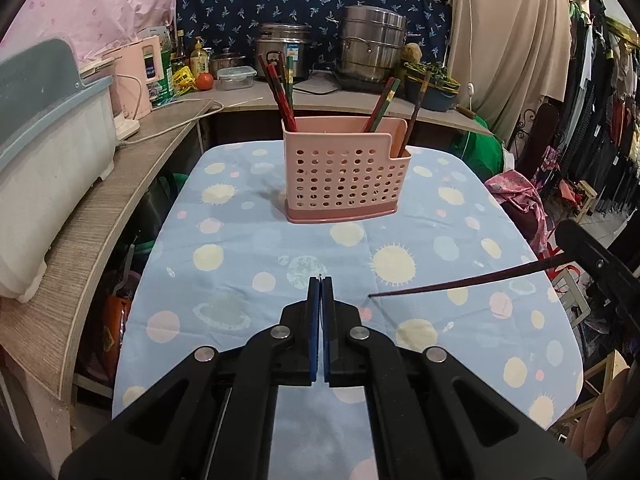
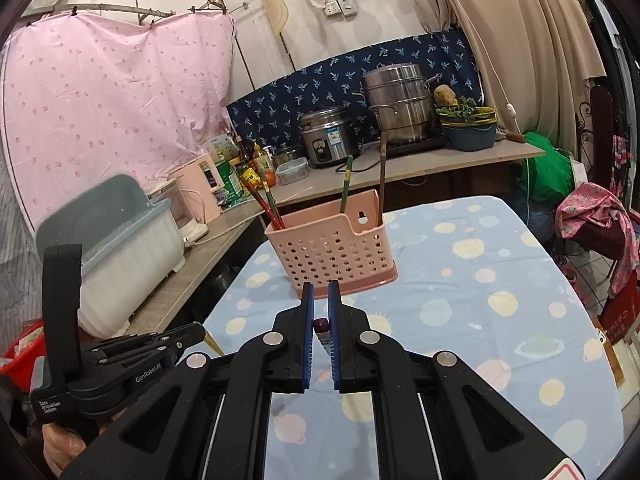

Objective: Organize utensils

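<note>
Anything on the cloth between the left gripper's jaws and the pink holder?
No: in the left wrist view, only bare patterned tablecloth lies between the left gripper and the pink holder. The held chopstick is off to the right.

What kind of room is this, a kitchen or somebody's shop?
Most likely a home kitchen corner: a rice cooker and steel steamer pot stand on the counter, and a pink chopstick holder sits on the cloth-covered table.

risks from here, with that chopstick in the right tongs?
1. The right tongs pinch the chopstick at one end only, so it could pivot or slip.
2. Its long free tip sticks out toward the left tongs and could snag them.
3. The pink holder looks light; a sideways poke might tip it.
</note>
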`<state>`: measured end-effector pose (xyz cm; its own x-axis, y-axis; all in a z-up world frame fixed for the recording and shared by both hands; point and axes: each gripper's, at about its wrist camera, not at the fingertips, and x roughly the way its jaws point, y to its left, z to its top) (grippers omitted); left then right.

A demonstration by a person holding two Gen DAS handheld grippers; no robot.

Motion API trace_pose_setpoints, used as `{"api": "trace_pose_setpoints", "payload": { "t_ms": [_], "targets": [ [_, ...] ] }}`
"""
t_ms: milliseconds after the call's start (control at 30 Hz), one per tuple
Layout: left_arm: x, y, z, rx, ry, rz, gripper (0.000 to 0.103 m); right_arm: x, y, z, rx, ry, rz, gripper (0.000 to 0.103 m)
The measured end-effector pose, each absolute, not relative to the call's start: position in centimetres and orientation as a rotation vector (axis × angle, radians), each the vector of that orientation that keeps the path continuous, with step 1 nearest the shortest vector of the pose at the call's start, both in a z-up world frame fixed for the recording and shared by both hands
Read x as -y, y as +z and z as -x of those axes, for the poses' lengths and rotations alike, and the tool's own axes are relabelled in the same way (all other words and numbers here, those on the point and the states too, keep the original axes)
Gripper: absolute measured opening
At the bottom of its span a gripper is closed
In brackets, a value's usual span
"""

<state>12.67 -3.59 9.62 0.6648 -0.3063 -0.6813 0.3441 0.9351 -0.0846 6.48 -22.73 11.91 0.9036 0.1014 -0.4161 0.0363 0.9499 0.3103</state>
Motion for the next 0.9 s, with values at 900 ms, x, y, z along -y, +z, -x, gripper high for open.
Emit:
{"api": "trace_pose_setpoints", "payload": {
  "t_ms": [900],
  "targets": [
    [5.6,20.0,-24.9,-0.614,-0.322,-0.06,0.001,26.8,19.1,-18.4,-0.356,0.08,-0.335,0.001]
  ]
}}
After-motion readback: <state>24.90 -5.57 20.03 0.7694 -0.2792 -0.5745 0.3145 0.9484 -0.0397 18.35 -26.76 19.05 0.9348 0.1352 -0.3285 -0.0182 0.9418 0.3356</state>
